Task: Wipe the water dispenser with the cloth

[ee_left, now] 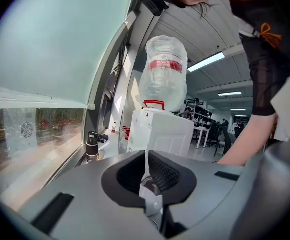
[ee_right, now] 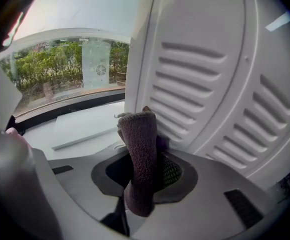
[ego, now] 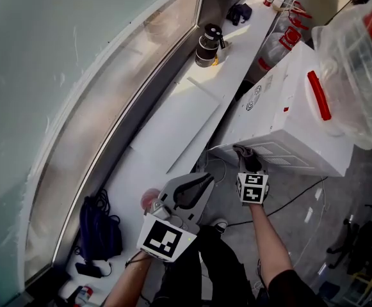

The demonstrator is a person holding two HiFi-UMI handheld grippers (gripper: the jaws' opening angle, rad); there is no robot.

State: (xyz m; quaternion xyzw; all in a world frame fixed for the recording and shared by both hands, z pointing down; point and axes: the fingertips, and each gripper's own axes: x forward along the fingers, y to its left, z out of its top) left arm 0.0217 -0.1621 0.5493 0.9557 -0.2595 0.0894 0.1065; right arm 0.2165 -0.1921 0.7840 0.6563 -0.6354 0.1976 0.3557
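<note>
The white water dispenser [ego: 288,107] stands right of the ledge with a large clear bottle [ego: 358,62] on top; it also shows in the left gripper view [ee_left: 159,131]. My right gripper [ego: 247,158] is shut on a brown-purple cloth [ee_right: 141,154] and presses it against the dispenser's vented back panel [ee_right: 209,99] near its lower corner. In the head view the cloth [ego: 244,152] shows at that corner. My left gripper [ego: 195,189] hangs back over the ledge, jaws shut together with nothing between them [ee_left: 147,176].
A long white ledge [ego: 173,133] runs along the curved window. On it stand a dark flask [ego: 208,43], a white board [ego: 186,123], and a purple bag [ego: 99,229]. Cables [ego: 288,203] lie on the floor below the dispenser. Red-capped bottles [ego: 288,34] stand behind it.
</note>
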